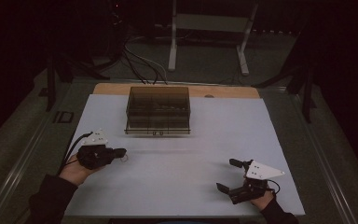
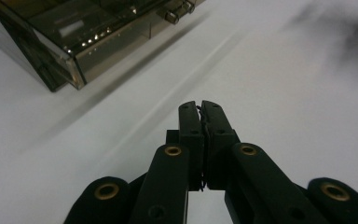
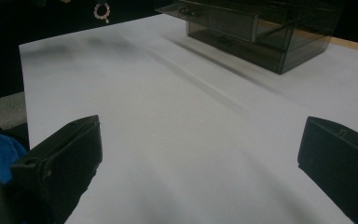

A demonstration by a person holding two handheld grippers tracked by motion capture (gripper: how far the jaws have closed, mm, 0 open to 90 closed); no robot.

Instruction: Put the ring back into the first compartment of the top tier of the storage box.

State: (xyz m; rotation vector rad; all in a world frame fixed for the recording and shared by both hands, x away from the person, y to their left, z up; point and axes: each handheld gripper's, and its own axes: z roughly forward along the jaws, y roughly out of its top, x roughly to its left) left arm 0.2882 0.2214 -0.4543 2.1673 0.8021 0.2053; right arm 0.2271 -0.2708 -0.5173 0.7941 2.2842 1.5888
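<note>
Near the bench's (image 1: 177,186) left edge the left claw (image 1: 121,152) is pinched together on a small beaded ring (image 1: 125,157), well short of the smoky drawer box (image 1: 157,109), while the right claw (image 1: 229,175) stands wide apart, empty.

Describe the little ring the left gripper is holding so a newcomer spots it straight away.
Start at the white table, then the left gripper at its left. At its shut tips hangs a small thin ring, pale and beaded, unlike the dark smoky drawer box farther back.
</note>
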